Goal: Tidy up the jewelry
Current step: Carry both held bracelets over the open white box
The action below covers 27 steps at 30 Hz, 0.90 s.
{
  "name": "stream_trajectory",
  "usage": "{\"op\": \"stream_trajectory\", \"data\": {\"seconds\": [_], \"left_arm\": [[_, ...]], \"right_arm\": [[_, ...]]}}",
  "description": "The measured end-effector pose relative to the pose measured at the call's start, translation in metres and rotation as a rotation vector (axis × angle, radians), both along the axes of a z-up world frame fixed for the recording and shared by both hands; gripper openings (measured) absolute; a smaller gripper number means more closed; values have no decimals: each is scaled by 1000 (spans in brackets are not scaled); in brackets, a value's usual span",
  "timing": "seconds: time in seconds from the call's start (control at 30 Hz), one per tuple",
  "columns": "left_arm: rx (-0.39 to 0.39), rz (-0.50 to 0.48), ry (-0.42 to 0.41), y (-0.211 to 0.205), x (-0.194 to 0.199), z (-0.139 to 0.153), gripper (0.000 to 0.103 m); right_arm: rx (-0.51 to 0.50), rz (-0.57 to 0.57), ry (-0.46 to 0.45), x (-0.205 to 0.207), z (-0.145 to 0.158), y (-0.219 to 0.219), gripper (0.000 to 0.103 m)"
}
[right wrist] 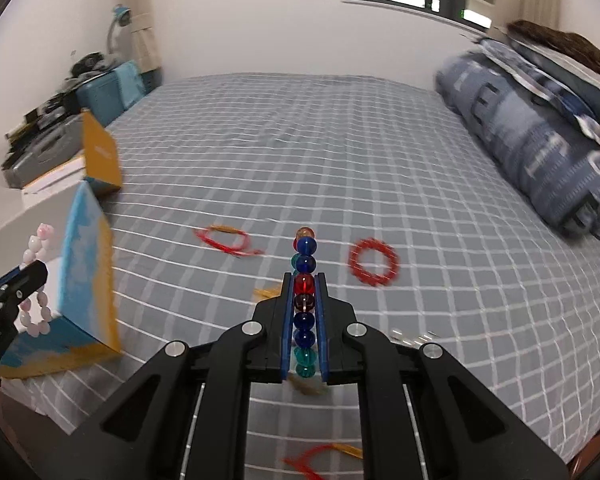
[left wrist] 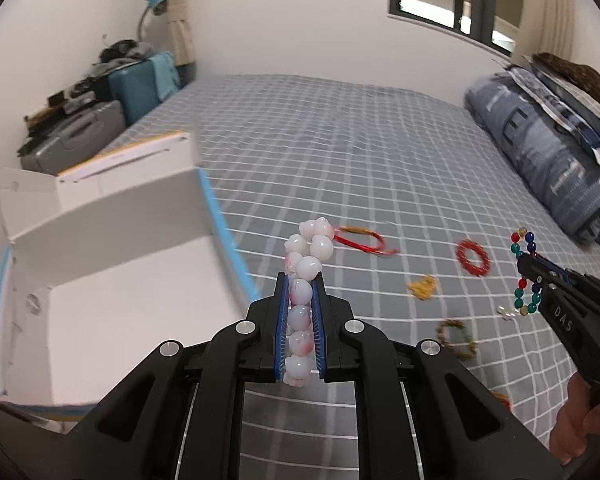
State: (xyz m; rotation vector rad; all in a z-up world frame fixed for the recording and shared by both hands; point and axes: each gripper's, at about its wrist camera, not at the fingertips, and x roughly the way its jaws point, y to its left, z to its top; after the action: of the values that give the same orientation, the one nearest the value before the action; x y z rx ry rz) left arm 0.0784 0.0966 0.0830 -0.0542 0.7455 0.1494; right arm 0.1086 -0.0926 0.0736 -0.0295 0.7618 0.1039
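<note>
My left gripper [left wrist: 300, 280] is shut on a pink and white bead bracelet [left wrist: 306, 266] and holds it above the bed, just right of an open white box [left wrist: 112, 308] with blue and yellow sides. The left gripper and its bracelet [right wrist: 36, 276] also show at the left edge of the right wrist view, beside the box [right wrist: 84, 264]. My right gripper [right wrist: 305, 278] is shut on a bracelet of red, blue and green beads [right wrist: 305, 264]. In the left wrist view the right gripper [left wrist: 530, 264] holds that bracelet [left wrist: 525, 270] at the right, above the bed.
On the grey checked bedsheet [left wrist: 340, 152] lie a red cord bracelet [left wrist: 360, 242], a red bead ring [left wrist: 474, 258], a small yellow piece [left wrist: 422, 288], a green-yellow bracelet [left wrist: 456, 340] and a small clear piece [left wrist: 506, 314]. A rolled blue quilt [left wrist: 548, 152] lies along the right. Suitcases [left wrist: 84, 132] stand beyond the left edge.
</note>
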Motion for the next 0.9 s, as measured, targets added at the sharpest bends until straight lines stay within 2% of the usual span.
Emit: {"op": "stream_trajectory", "data": {"seconds": [0.33, 0.53, 0.73, 0.9], "left_arm": [[18, 175, 16, 95, -23, 15, 11], [12, 279, 39, 153, -41, 12, 11], [-5, 364, 96, 199, -59, -4, 11], [-39, 403, 142, 224, -63, -24, 11]], "right_arm": [[-1, 196, -18, 12, 29, 117, 9], [26, 328, -11, 7, 36, 189, 9], [53, 462, 72, 5, 20, 254, 9], [7, 524, 142, 5, -8, 297, 9]]}}
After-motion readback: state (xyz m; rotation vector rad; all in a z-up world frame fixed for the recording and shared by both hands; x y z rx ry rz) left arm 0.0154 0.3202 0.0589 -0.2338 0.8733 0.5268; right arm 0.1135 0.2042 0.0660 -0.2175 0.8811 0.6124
